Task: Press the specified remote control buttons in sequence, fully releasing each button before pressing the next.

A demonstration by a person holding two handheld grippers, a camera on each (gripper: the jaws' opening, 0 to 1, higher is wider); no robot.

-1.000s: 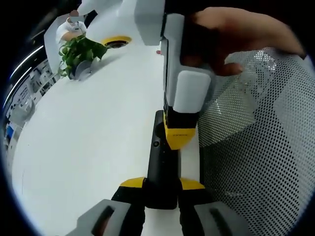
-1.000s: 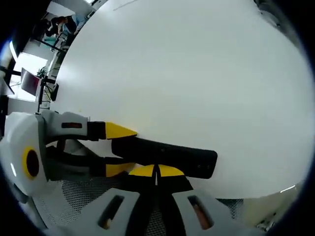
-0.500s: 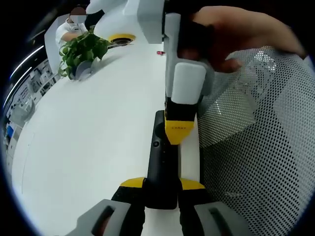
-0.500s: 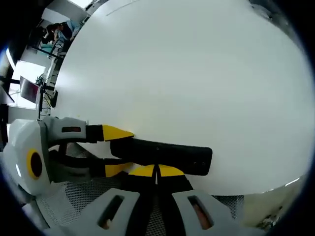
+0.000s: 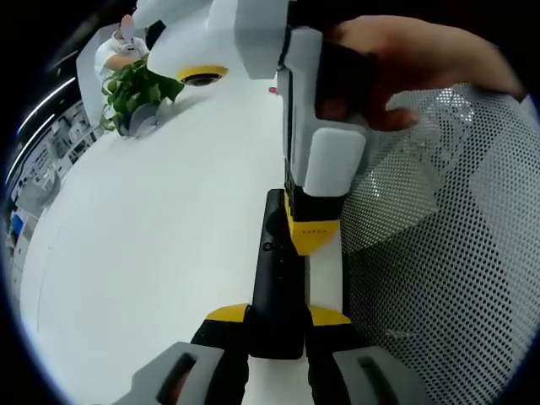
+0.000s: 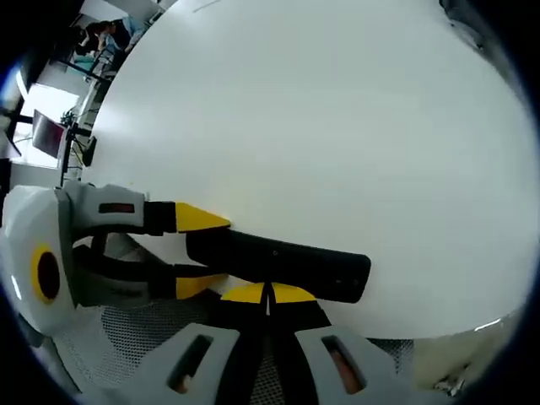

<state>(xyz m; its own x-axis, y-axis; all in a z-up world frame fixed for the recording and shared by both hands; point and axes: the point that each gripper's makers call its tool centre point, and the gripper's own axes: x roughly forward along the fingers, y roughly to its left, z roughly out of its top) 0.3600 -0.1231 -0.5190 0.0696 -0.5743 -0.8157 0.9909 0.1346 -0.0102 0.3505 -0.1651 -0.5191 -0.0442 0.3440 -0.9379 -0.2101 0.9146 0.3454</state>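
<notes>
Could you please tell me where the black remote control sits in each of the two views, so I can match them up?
Left gripper view: the remote control runs up the centre from the left gripper, which clamps its near end.
Right gripper view: it lies crosswise at lower centre, above the right gripper.
Shared landmark: the white table.

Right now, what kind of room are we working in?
Probably an office or lab: a large white table, a mesh-backed chair, a potted plant, and a monitor on a desk in the background.
</notes>
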